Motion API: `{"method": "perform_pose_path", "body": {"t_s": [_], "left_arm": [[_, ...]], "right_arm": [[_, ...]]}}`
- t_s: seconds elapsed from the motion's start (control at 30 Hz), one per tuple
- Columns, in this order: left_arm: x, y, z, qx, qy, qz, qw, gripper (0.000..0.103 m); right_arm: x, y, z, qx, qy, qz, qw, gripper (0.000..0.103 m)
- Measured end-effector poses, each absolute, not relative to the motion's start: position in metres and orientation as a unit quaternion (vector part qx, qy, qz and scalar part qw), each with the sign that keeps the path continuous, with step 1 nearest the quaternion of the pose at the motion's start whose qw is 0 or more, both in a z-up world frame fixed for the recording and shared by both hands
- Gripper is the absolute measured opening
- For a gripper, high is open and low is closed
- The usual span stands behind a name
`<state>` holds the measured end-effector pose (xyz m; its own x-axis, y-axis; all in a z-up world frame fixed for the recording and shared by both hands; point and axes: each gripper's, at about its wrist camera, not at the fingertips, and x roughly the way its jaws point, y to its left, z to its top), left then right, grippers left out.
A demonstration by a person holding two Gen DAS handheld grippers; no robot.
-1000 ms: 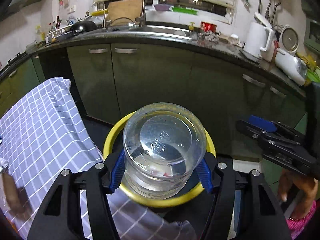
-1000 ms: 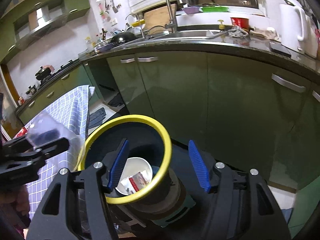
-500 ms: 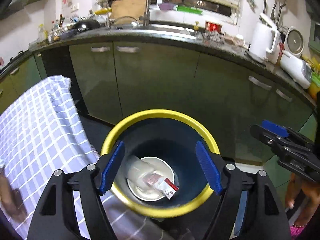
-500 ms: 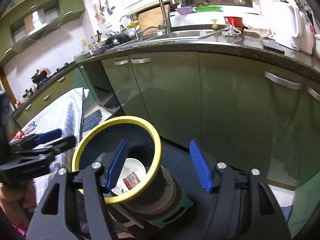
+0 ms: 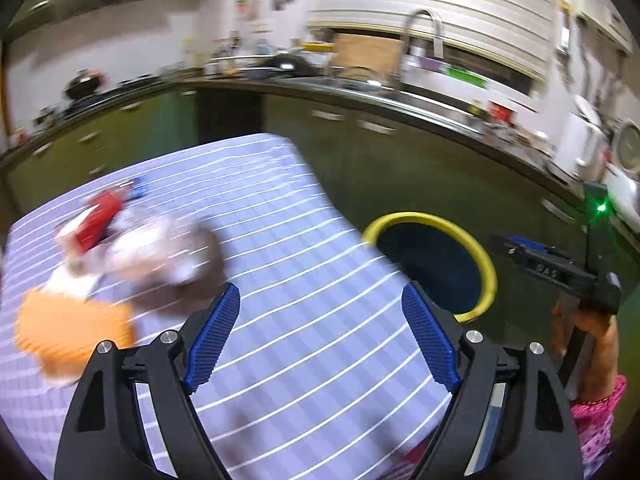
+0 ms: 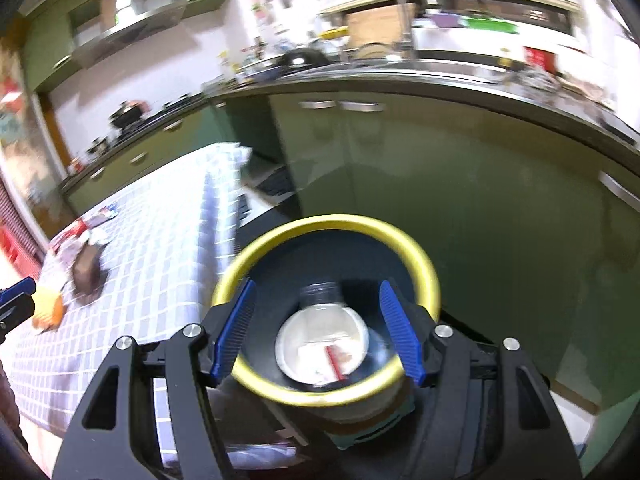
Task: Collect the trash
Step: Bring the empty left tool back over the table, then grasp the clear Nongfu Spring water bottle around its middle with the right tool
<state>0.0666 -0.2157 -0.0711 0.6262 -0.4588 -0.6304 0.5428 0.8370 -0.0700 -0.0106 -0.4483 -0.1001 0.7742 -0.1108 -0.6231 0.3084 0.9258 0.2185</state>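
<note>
Hovering over: my left gripper (image 5: 320, 336) above the checked tablecloth (image 5: 304, 360), jaws opening, empty.
Right gripper (image 6: 316, 328): parted, gripping nothing, above yellow-rimmed bin (image 6: 424, 264).

In your left wrist view, the table (image 5: 320, 360) fills the lower centre, a blurred heap of trash (image 5: 120, 248) lying on it at middle left. The bin (image 5: 432, 264) stands just off the table's right edge, before the cabinets (image 5: 420, 168) that cross the frame behind. In your right wrist view, a bowl (image 6: 320, 348) and a bottle (image 6: 322, 294) lie inside the bin at lower centre, the table to its left.
</note>
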Motion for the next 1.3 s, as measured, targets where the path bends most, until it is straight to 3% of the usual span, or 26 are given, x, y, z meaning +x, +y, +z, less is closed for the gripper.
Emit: {"method": "perform_pose_path", "body": {"t_s": [0.5,0.97,1.3], "left_arm": [[0.04,-0.068,-0.076,0.016,0.324,-0.144,0.935,0.083],[0.043,-0.06,-0.08,0.008,0.333,-0.139,0.933,0.083],[0.048,-0.062,-0.085,0.008,0.344,-0.141,0.928,0.083]], "right_arm": [[0.058,-0.295,-0.081,0.094,0.329,0.096,0.935,0.062],[0.132,-0.216,-0.047,0.035,0.289,0.23,0.929,0.065],[0.179,-0.194,-0.059,-0.003,0.329,0.23,0.916,0.066]]}}
